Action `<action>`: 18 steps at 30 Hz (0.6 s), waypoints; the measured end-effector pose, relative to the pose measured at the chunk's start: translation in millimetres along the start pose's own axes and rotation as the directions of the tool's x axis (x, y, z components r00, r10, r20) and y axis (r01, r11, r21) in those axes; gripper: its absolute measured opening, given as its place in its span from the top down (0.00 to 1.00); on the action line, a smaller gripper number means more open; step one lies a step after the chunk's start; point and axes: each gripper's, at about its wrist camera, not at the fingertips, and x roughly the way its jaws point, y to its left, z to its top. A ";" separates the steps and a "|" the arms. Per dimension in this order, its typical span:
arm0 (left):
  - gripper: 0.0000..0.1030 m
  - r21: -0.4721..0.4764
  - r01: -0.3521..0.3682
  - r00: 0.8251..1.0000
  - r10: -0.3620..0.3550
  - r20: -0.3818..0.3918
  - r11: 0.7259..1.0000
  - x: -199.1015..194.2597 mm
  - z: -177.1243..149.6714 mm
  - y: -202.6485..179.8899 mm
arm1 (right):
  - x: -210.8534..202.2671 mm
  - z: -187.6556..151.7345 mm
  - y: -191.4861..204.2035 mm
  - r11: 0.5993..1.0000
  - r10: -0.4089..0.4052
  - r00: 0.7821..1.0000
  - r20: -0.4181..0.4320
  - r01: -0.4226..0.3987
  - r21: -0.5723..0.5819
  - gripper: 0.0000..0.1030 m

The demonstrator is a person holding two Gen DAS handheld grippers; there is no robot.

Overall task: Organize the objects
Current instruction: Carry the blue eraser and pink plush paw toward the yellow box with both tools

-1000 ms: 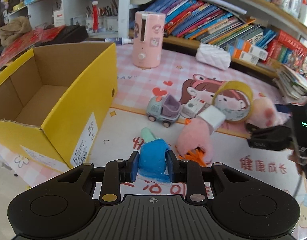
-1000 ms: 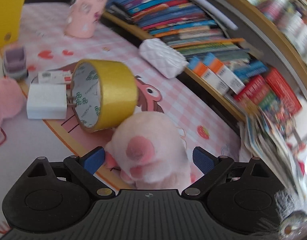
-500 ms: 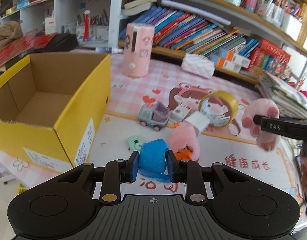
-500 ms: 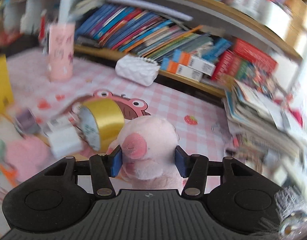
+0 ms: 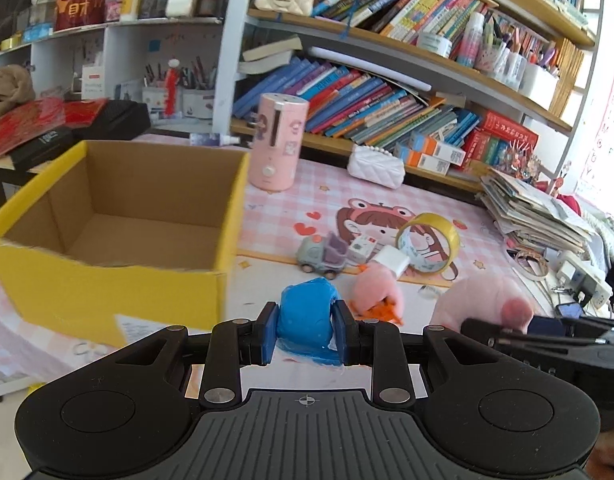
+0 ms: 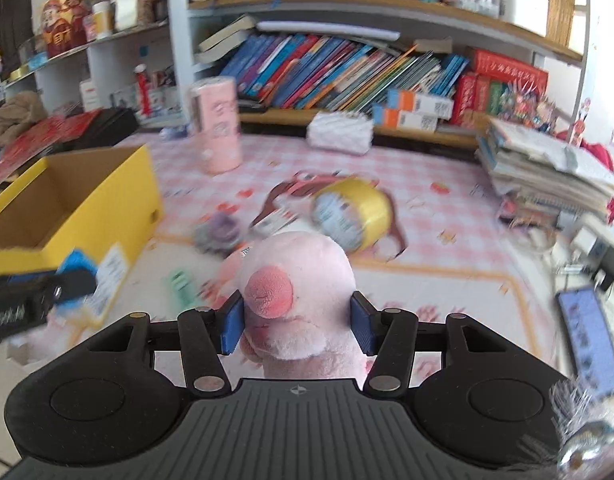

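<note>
Sitting bare inside, yellow box [image 5: 107, 300]; left tool [image 5: 305, 330] clamps blue lump [image 5: 305, 316], right tool [image 6: 297, 326] pink plush [image 6: 299, 280].

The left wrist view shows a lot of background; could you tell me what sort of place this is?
Probably a child's study corner or stationery shop: bookshelves crammed with books, pen pots, and a pink cartoon mat.

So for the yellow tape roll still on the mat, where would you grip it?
The yellow tape roll stands on edge, its open core facing the camera. Come down from above and pinch across its flat faces at the top of the ring; a white charger crowds its lower left.
</note>
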 end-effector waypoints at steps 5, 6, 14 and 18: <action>0.74 -0.022 -0.015 1.000 0.015 -0.022 1.000 -26.7 -15.4 38.9 | -15.7 -16.0 41.6 1.000 0.006 1.000 0.003 -0.006 0.012 0.50; 0.74 -0.035 -0.020 0.999 0.019 -0.027 0.999 -31.8 -18.7 48.1 | -18.0 -19.2 49.9 1.000 0.012 1.000 -0.006 -0.011 0.014 0.50; 0.74 -0.042 -0.063 0.997 0.061 -0.047 0.997 -77.3 -44.8 104.3 | -35.7 -54.5 122.1 0.997 0.072 0.995 -0.062 -0.072 0.007 0.50; 0.74 -0.063 -0.096 0.994 0.093 -0.051 0.993 -99.6 -56.2 133.0 | -45.4 -73.8 156.8 0.994 0.110 0.991 -0.073 -0.111 -0.006 0.50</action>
